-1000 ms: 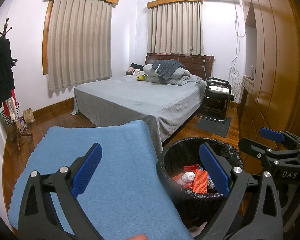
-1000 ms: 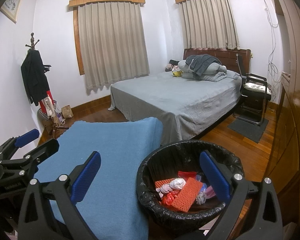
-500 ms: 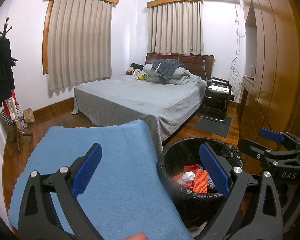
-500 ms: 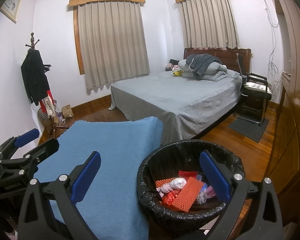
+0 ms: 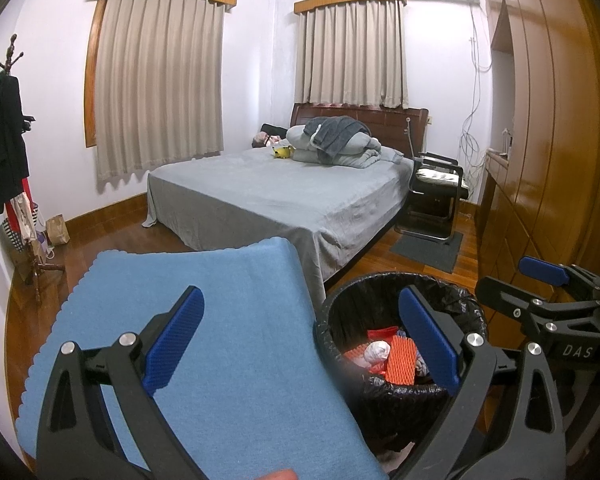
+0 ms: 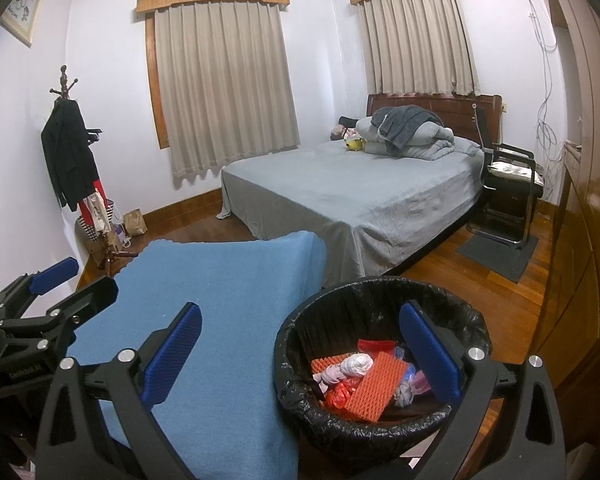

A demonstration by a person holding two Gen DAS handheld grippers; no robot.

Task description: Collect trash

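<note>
Trash (image 5: 396, 356) sits inside the black-lined bin (image 5: 380, 284), in the left wrist view low and right of centre, just beside the edge of the blue-cloth surface (image 5: 220, 320): orange foam netting, a white wad, red wrapper bits. Left hand-held gripper (image 5: 300, 344) is spread wide w/ nothing between the blue pads; it hangs over the surface edge, its right pad crossing the bin mouth. The right hand-held gripper's side shows at far right, beyond the bin. No loose trash shows on the cloth from here, so judging by that, the collecting step looks about done, or the pair is between picks. Right wrist view: the trash (image 6: 364, 380) lies in the bin (image 6: 300, 344) directly below and ahead of the right hand-held gripper (image 6: 300, 348), which is also wide apart and empty; left pad over the surface (image 6: 228, 288), right pad over the bin (image 6: 476, 320) interior. Left tool shows at far left, apart. Next move prob. calls for scanning surface and floor for leftovers; if none, pull both back clear of the liner w/o snagging it.
</note>
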